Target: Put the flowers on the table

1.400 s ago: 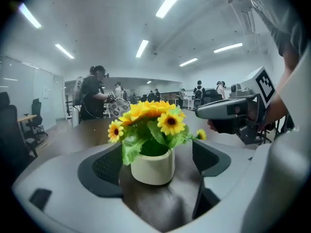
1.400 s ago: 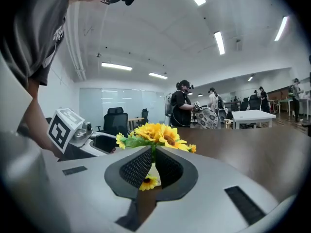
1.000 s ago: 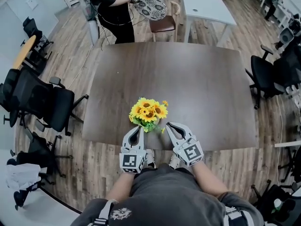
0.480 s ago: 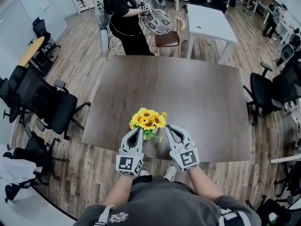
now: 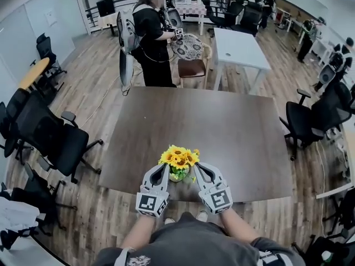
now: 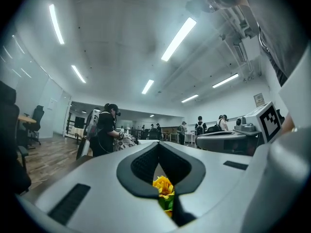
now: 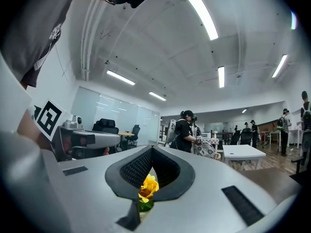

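A bunch of yellow sunflowers [image 5: 178, 157] in a small green vase stands on the dark brown table [image 5: 222, 126], close to its front edge. My left gripper [image 5: 164, 167] is shut just left of the vase. My right gripper [image 5: 195, 165] is shut just right of it. The two flank the vase, and I cannot tell whether they touch it. In the left gripper view a yellow bloom [image 6: 164, 185] shows through the slit below the closed tips of the left gripper [image 6: 158, 143]. The right gripper view shows a bloom [image 7: 147, 186] the same way under the right gripper [image 7: 151, 148].
A person in black [image 5: 151, 35] stands beyond the table's far edge beside a chair with a patterned cover [image 5: 191, 47]. A white table [image 5: 238, 43] stands behind. Black office chairs are at the left [image 5: 50, 137] and right [image 5: 302, 121].
The head view has tilted up and shows more of the room. The flowers stay near the front edge, with both shut grippers still flanking the vase.
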The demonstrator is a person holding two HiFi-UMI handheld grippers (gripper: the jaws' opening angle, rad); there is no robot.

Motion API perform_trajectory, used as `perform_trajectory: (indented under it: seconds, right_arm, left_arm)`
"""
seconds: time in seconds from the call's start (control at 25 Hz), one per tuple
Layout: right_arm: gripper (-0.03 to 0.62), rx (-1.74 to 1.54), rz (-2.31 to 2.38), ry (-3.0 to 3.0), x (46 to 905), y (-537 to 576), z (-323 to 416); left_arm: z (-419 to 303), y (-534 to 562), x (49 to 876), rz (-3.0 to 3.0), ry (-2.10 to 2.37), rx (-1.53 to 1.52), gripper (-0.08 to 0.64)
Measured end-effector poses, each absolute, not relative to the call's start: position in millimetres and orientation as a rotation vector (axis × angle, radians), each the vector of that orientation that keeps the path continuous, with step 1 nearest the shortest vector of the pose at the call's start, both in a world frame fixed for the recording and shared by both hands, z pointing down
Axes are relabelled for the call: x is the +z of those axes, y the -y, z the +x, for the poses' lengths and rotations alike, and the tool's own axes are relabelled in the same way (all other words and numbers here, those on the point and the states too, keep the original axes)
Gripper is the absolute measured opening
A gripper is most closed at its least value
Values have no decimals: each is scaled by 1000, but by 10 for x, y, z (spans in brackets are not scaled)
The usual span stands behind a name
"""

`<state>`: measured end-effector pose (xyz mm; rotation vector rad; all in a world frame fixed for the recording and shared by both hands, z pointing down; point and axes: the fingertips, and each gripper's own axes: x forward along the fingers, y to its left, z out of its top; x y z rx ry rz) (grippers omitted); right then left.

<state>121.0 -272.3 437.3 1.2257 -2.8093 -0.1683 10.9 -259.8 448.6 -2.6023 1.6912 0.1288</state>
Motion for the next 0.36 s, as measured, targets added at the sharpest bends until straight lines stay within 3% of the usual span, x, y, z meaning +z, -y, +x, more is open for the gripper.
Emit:
perform_trajectory:
  seconds: [0.36]
  right_arm:
    - [23, -162, 1306, 2781, 4372, 2632, 1265]
  left_arm:
    - [164, 2520, 4423, -2632, -1594, 87, 8]
